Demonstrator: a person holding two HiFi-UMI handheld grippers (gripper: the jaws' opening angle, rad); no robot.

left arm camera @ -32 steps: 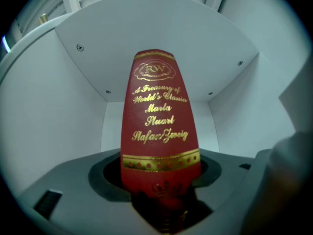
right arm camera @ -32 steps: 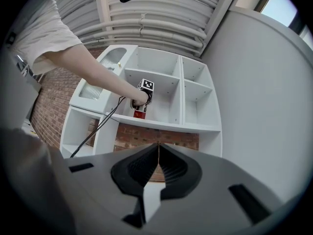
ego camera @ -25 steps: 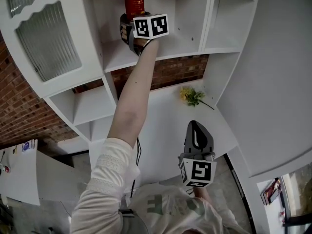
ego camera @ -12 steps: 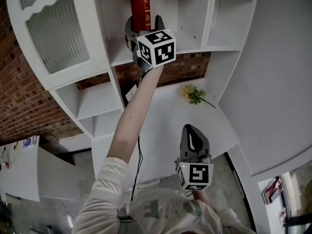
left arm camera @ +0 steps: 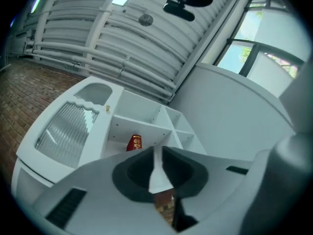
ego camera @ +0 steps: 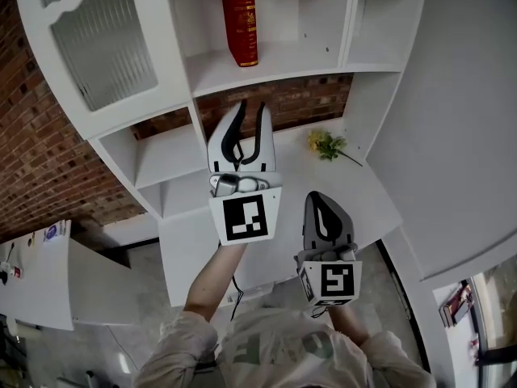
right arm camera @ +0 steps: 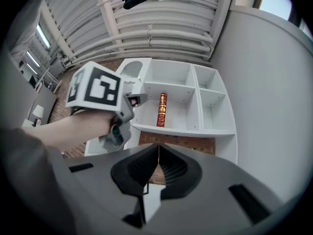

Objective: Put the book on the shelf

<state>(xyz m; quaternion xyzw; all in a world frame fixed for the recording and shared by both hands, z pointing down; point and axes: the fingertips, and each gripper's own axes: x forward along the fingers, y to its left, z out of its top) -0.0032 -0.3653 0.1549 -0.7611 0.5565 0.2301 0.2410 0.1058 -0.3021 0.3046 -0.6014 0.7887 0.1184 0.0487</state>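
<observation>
A red book (ego camera: 240, 18) stands upright on the white shelf (ego camera: 283, 61); it also shows in the left gripper view (left arm camera: 135, 142) and the right gripper view (right arm camera: 162, 110). My left gripper (ego camera: 249, 113) hangs well below the shelf, apart from the book. Its jaws are closing, a narrow gap still between the tips (left arm camera: 156, 153), and nothing is between them. My right gripper (ego camera: 325, 207) is lower and to the right, shut and empty, its tips touching (right arm camera: 158, 150).
The shelf unit has a ribbed glass door (ego camera: 105, 47) at the left and open compartments (ego camera: 380, 14) at the right. A yellow flower sprig (ego camera: 327, 145) lies on the white desk top (ego camera: 355, 208). A brick wall (ego camera: 40, 160) runs behind.
My left gripper has let go of the book and drawn back down from the shelf, its jaws narrowing. The book stays upright on the shelf. The right gripper has hardly moved.
</observation>
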